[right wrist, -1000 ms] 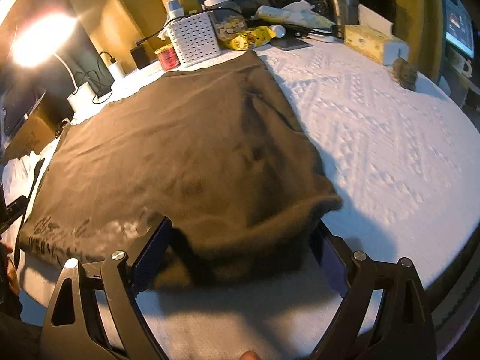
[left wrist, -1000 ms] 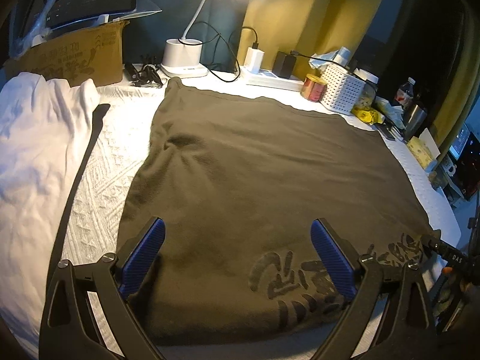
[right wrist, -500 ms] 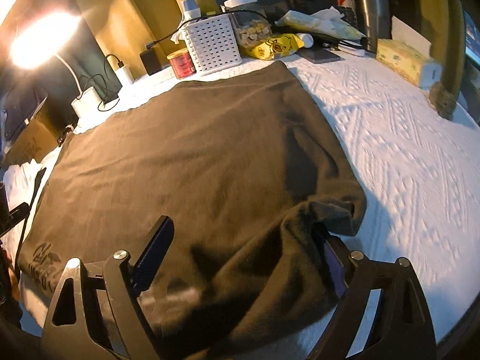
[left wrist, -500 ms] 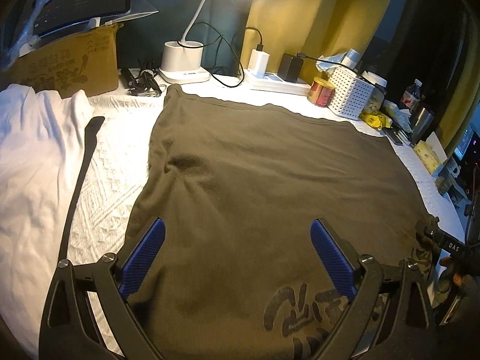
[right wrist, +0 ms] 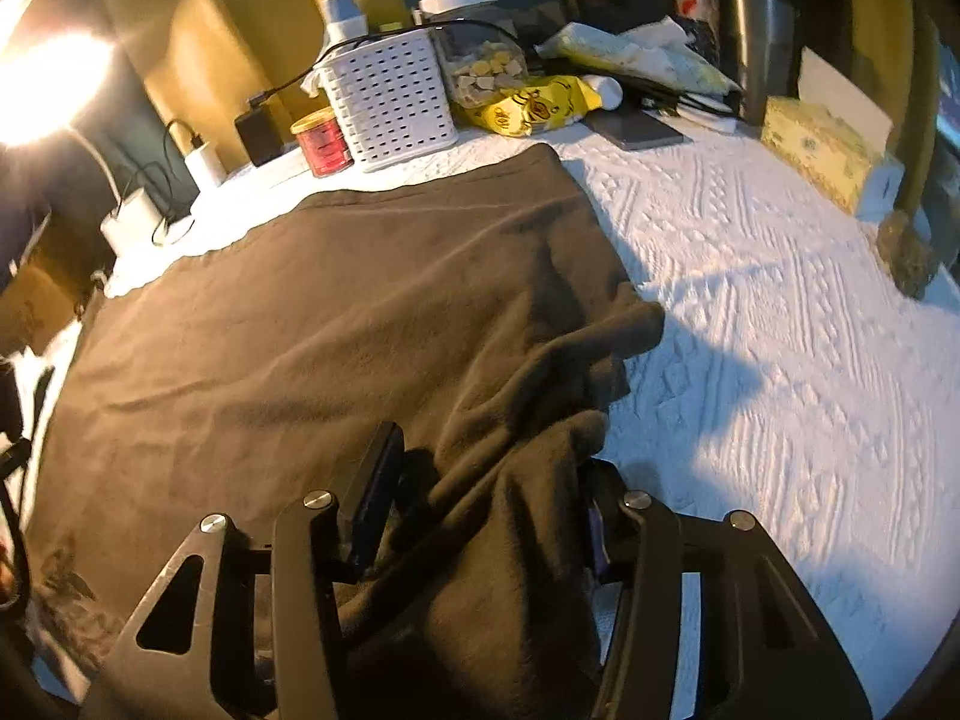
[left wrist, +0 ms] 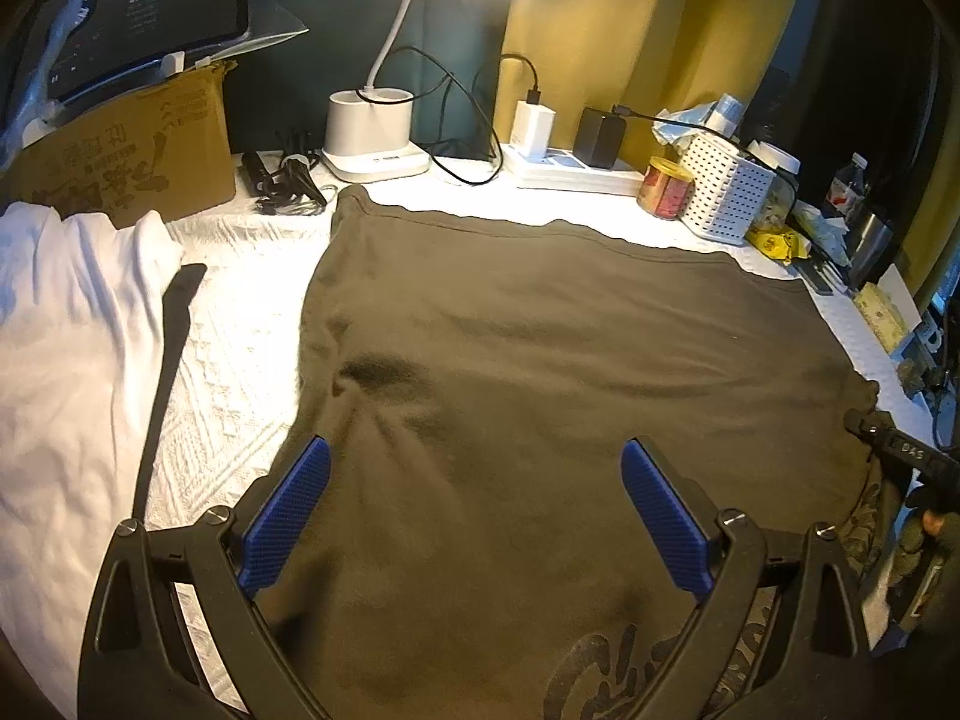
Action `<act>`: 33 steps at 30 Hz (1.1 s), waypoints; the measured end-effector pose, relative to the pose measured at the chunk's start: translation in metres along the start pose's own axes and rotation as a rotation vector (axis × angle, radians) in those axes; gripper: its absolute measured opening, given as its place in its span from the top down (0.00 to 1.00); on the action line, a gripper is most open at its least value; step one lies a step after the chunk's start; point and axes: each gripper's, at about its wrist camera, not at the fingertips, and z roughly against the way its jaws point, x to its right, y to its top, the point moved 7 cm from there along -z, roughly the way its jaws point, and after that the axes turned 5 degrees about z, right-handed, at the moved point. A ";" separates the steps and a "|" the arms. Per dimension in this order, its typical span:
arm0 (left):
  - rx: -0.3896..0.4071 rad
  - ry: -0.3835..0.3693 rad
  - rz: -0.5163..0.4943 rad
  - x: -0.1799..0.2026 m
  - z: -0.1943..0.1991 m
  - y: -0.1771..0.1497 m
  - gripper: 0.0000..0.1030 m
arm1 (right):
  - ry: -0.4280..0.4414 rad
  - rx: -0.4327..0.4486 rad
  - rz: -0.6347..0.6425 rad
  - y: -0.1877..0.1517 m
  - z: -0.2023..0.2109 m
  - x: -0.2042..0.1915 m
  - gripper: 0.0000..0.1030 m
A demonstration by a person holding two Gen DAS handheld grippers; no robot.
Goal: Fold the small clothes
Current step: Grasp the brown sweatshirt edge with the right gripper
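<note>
A dark brown garment (left wrist: 540, 360) lies spread flat on the white quilted cover (left wrist: 228, 348), with a dark printed design at its near edge. My left gripper (left wrist: 474, 498) is open, its blue pads wide apart just above the cloth's near left part. My right gripper (right wrist: 486, 498) has narrowed onto the garment's (right wrist: 300, 336) near right corner, and bunched cloth fills the gap between its fingers and drapes over them. The right gripper's tip shows at the right edge of the left wrist view (left wrist: 900, 450).
A white garment (left wrist: 54, 324) and a black strap (left wrist: 168, 360) lie left. Along the back stand a cardboard box (left wrist: 132, 168), lamp base (left wrist: 372, 132), power strip (left wrist: 570, 168), red can (left wrist: 663, 186), white basket (right wrist: 390, 102), jar (right wrist: 480, 54), steel tumbler (right wrist: 762, 48) and tissue box (right wrist: 822, 144).
My right gripper has closed from wide open onto the garment's near right corner and gathered it up. My left gripper has moved forward over the cloth, still open.
</note>
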 end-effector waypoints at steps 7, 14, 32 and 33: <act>-0.015 0.000 0.018 -0.006 -0.011 0.003 0.06 | -0.054 -0.023 -0.062 -0.016 0.017 0.011 0.47; -0.032 -0.018 -0.009 -0.002 -0.017 0.003 0.06 | -0.090 -0.015 -0.097 -0.033 0.030 0.010 0.45; -0.111 -0.109 0.289 -0.049 -0.022 0.027 0.06 | -0.080 -0.017 -0.030 -0.016 0.005 -0.007 0.00; -0.101 -0.097 0.281 -0.050 -0.020 0.029 0.06 | -0.094 -0.015 -0.022 -0.012 0.001 -0.007 0.00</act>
